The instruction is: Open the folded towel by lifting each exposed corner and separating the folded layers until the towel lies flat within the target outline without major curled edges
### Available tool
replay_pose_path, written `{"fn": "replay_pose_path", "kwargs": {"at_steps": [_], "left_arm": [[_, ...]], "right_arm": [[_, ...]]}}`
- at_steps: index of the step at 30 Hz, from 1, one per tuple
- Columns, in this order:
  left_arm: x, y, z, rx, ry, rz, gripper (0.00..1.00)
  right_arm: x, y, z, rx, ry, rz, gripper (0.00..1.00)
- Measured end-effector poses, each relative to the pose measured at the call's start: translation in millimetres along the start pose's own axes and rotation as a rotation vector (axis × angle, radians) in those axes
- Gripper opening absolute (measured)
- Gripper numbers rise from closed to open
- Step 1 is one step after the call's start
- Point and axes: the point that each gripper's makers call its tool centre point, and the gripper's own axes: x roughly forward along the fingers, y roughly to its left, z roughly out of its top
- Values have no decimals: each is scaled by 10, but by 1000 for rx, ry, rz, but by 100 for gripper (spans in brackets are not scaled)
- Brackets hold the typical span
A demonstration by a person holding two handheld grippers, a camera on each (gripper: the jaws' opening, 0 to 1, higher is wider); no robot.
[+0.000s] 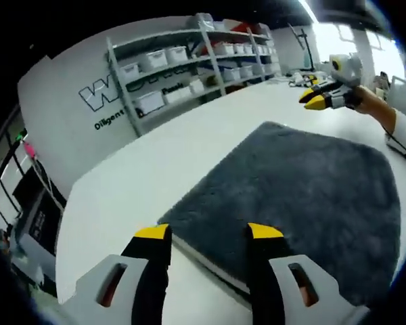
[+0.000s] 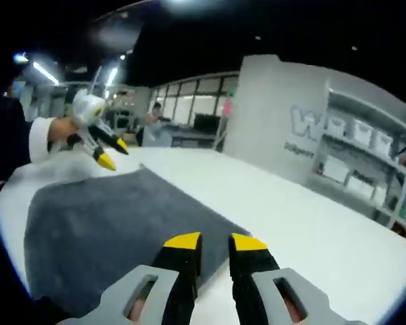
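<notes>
Big white table (image 1: 189, 142) in a workshop-type room, grey wall with lettering (image 1: 108, 95) and shelves of white bins (image 1: 189, 57) behind it. The dark grey fluffy towel (image 1: 304, 196) lies spread on the table, its near edge showing stacked layers. The left gripper (image 1: 208, 232) hangs over that near corner with the jaws wide apart, holding nothing. The right gripper (image 2: 215, 240) sits over the opposite corner, yellow tips only a narrow gap apart, also empty as far as I can see. A white sleeve (image 2: 40, 139) shows behind the left tool.
</notes>
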Motion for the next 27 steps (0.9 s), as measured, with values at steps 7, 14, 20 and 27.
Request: {"fn": "replay_pose_path", "kwargs": {"at_steps": [7, 14, 20, 27], "left_arm": [[-145, -141, -2, -111, -38, -72, 55], [-344, -374, 1, -245, -60, -165, 68], [-492, -412, 20, -213, -63, -171, 80], [-561, -589, -79, -219, -105, -206, 99]], "right_arm": [[-110, 123, 91, 57, -41, 94, 24], [-187, 338, 95, -28, -52, 182, 54], [-214, 569, 138, -82, -57, 274, 71], [-280, 805, 28, -120, -25, 378, 89]]}}
